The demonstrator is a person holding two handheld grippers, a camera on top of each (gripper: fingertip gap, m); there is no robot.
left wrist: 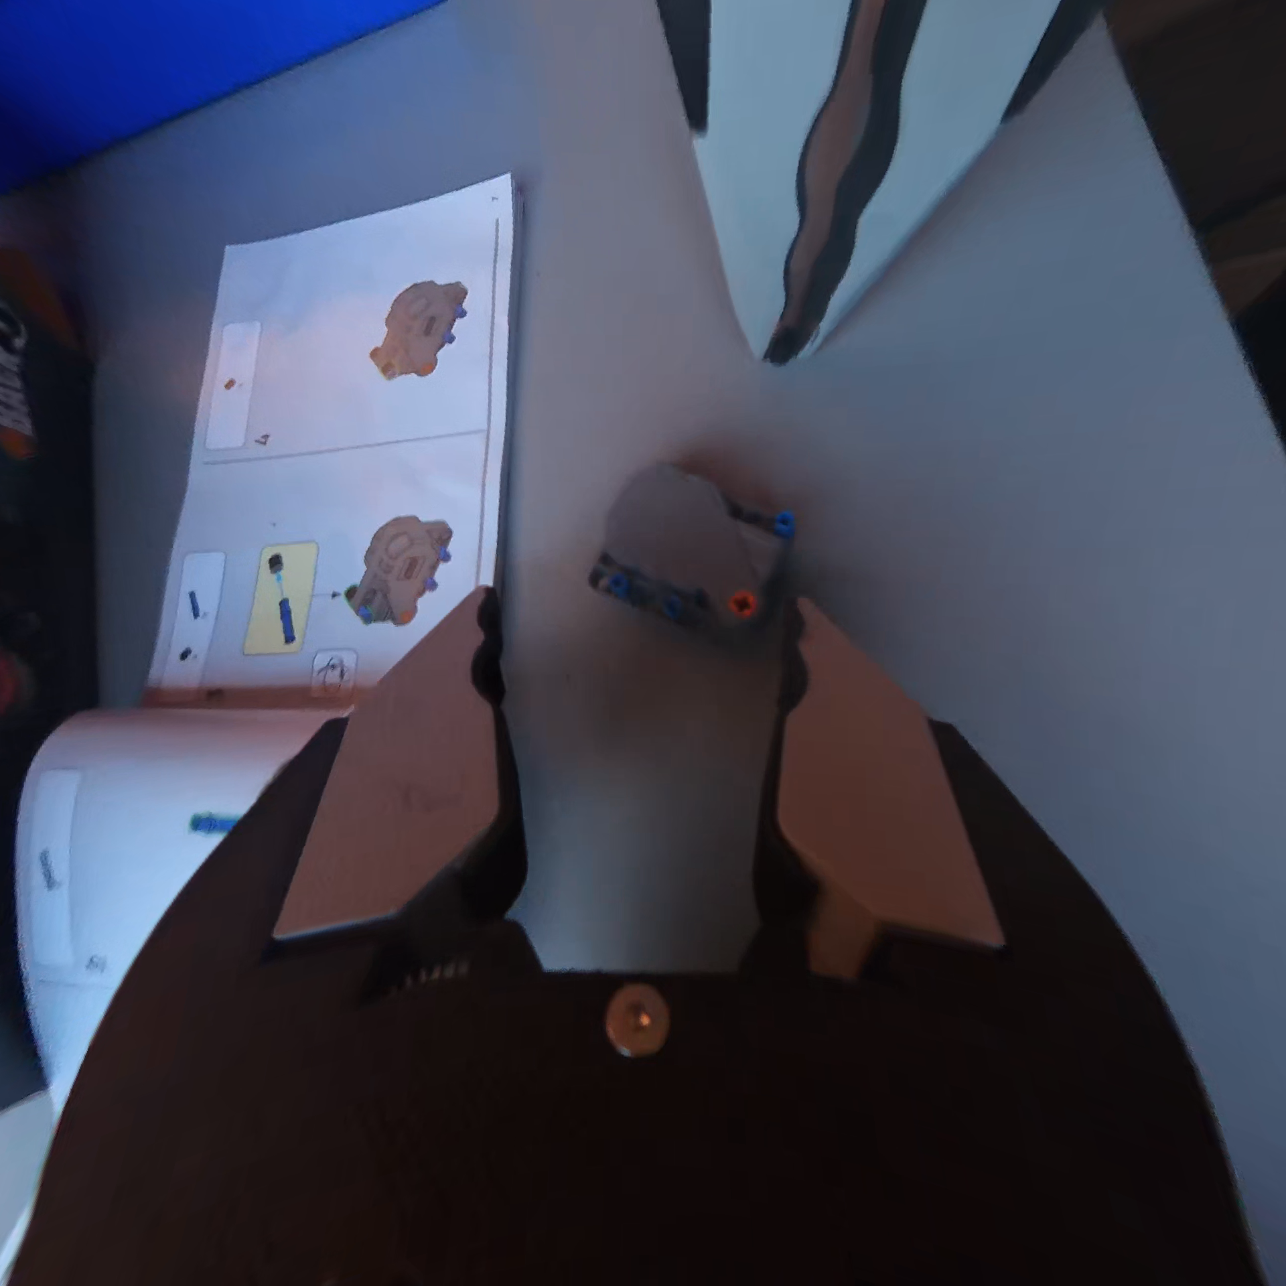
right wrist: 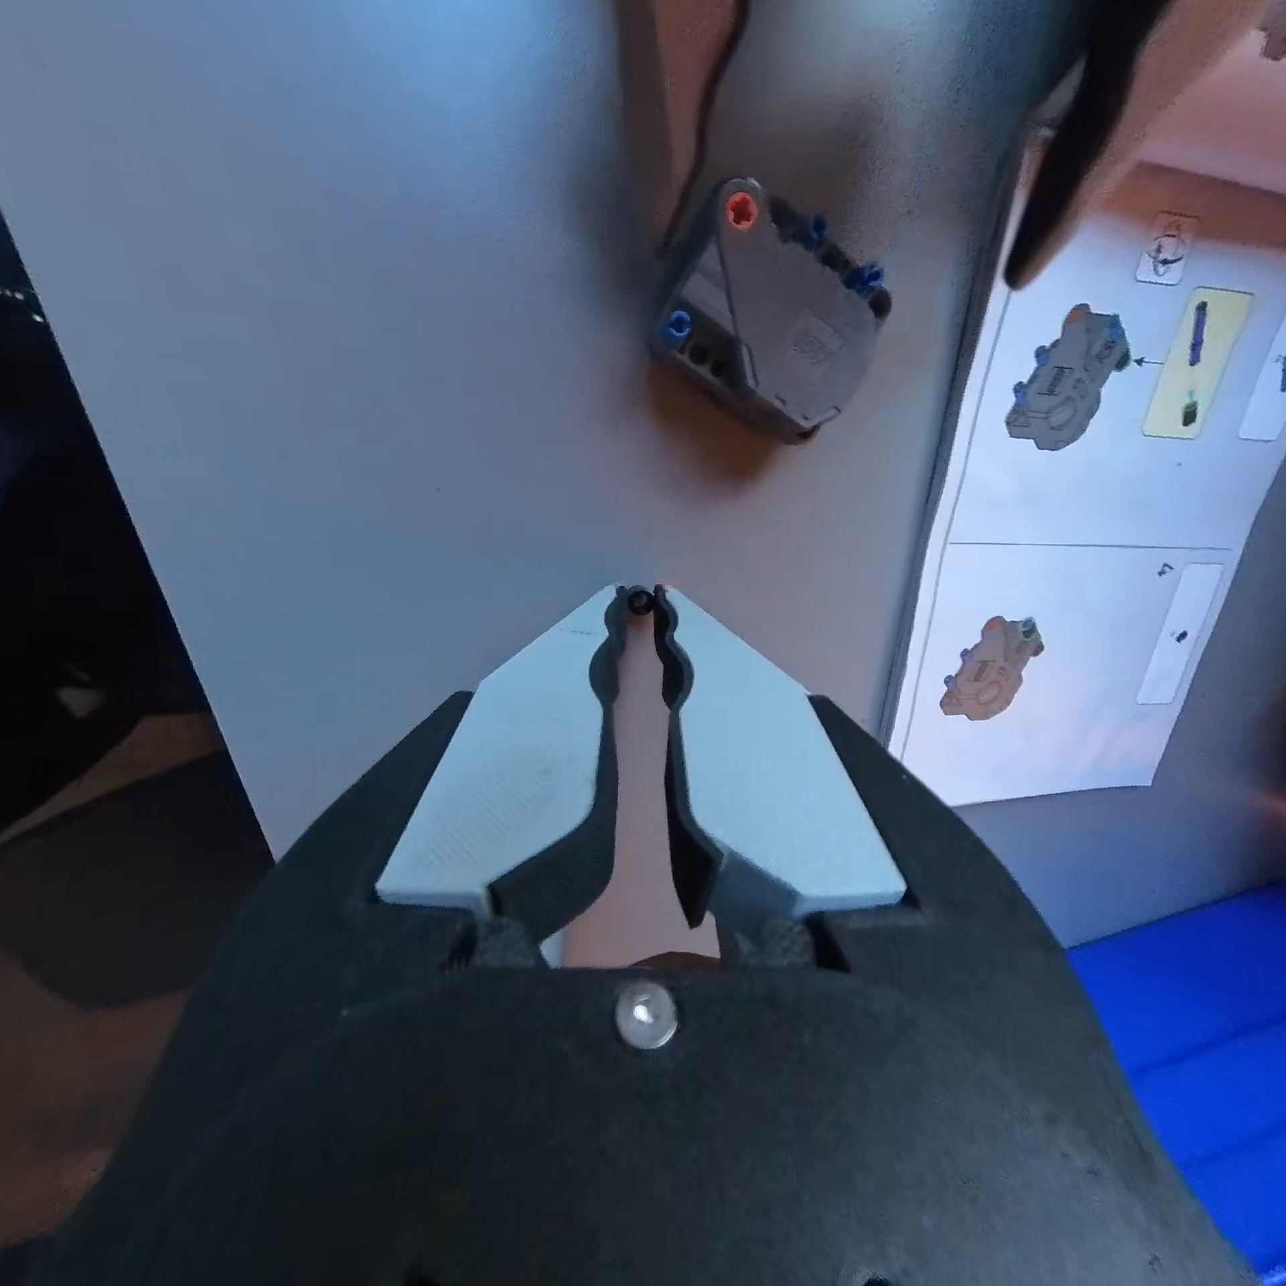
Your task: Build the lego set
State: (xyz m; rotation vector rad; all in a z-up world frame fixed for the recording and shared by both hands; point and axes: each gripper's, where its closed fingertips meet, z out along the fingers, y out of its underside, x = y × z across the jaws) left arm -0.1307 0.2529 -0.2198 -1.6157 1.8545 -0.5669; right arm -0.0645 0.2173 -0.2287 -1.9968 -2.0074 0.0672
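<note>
A grey lego block point(left wrist: 689, 550) with blue pins and an orange axle hole lies on the white table point(left wrist: 974, 557). My left gripper point(left wrist: 640, 611) is open, and the block sits just beyond its fingertips, close to the right one. In the right wrist view the block point(right wrist: 765, 320) lies ahead and slightly right. My right gripper point(right wrist: 640, 593) is shut on a small black piece point(right wrist: 639, 600) at its tips, held above the table short of the block. It also shows far off in the left wrist view point(left wrist: 828, 209).
An open instruction booklet point(left wrist: 348, 417) lies left of the block; it also shows in the right wrist view point(right wrist: 1085, 501). A blue surface point(right wrist: 1197, 1044) lies beyond the booklet. A dark printed box point(left wrist: 35, 452) stands at far left. The table edge point(right wrist: 139, 522) drops to a dark floor.
</note>
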